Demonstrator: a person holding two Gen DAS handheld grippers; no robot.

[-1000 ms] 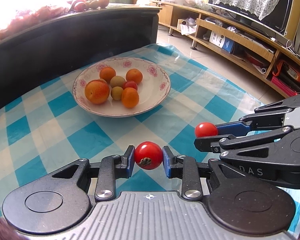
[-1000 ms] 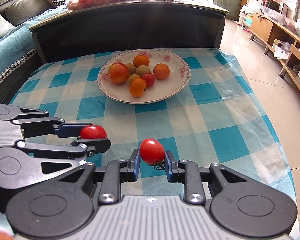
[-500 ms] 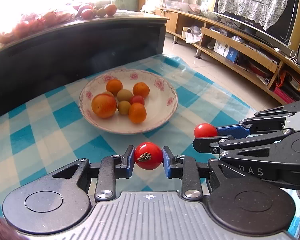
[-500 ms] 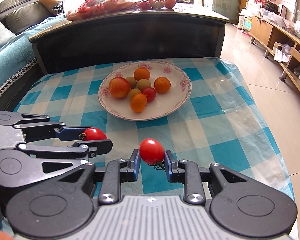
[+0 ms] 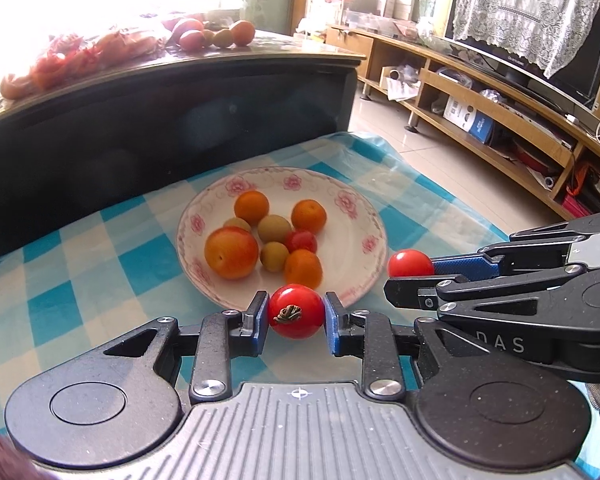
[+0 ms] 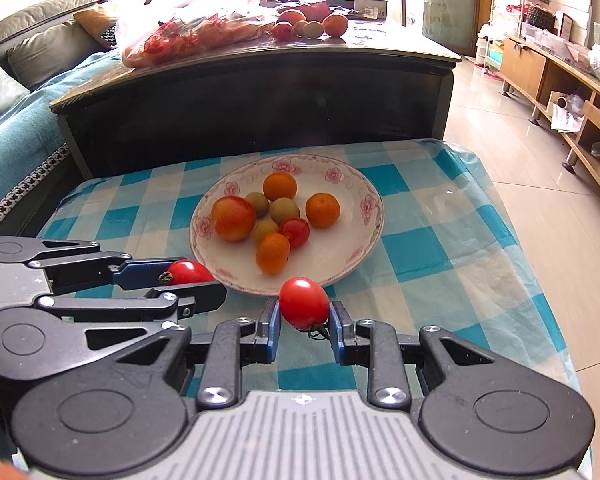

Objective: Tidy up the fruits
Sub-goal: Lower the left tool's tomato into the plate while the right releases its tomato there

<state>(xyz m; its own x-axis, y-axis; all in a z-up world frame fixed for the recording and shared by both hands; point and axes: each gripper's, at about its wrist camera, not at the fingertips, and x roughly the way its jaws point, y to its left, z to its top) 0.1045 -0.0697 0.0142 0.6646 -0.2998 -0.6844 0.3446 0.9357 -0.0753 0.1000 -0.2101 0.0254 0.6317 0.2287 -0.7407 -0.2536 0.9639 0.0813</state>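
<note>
A white plate with pink flowers (image 5: 356, 208) (image 6: 364, 204) sits on the blue checked cloth and holds several oranges, green fruits and one red tomato. My left gripper (image 5: 296, 314) is shut on a red cherry tomato (image 5: 296, 308), its stalk end facing the camera, just above the plate's near rim. My right gripper (image 6: 304, 314) is shut on a second cherry tomato (image 6: 304, 302), also at the near rim. In the left wrist view the right gripper (image 5: 410, 270) shows at the right; in the right wrist view the left gripper (image 6: 188, 278) shows at the left.
A dark table (image 6: 260, 92) rises behind the cloth, with a bag of red fruit (image 6: 188, 32) and loose fruits (image 6: 312, 26) on top. A sofa (image 6: 16, 80) stands at the left, a wooden TV bench (image 5: 500, 120) at the right across tiled floor.
Both grippers have moved forward toward the plate, each still carrying its tomato. The plate now lies directly past the fingertips. The left tomato has turned its stalk toward the camera.
</note>
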